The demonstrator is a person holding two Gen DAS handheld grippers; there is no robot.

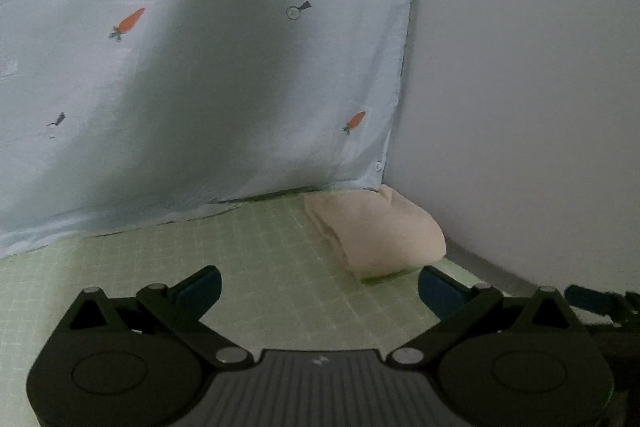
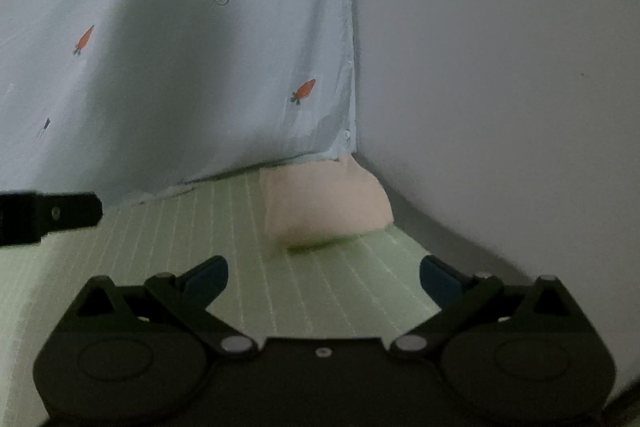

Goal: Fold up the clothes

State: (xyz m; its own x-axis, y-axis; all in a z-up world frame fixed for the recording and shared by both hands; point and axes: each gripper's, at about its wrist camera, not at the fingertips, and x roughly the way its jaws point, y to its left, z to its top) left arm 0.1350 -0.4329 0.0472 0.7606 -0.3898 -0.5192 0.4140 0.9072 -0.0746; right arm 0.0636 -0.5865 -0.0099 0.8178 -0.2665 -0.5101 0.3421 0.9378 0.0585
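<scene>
A folded cream garment (image 1: 376, 231) lies on the green grid mat (image 1: 260, 247) in the far corner, against the hanging sheet and the white wall. It also shows in the right wrist view (image 2: 324, 203). My left gripper (image 1: 320, 287) is open and empty, low over the mat, just short of the garment. My right gripper (image 2: 324, 275) is open and empty, also a little short of the garment. The left gripper's side (image 2: 48, 215) shows at the left edge of the right wrist view.
A pale blue sheet with carrot prints (image 1: 200, 67) hangs behind the mat. A white wall (image 1: 520, 87) stands on the right, meeting the sheet at the corner. The mat's right edge runs along the wall (image 2: 420, 227).
</scene>
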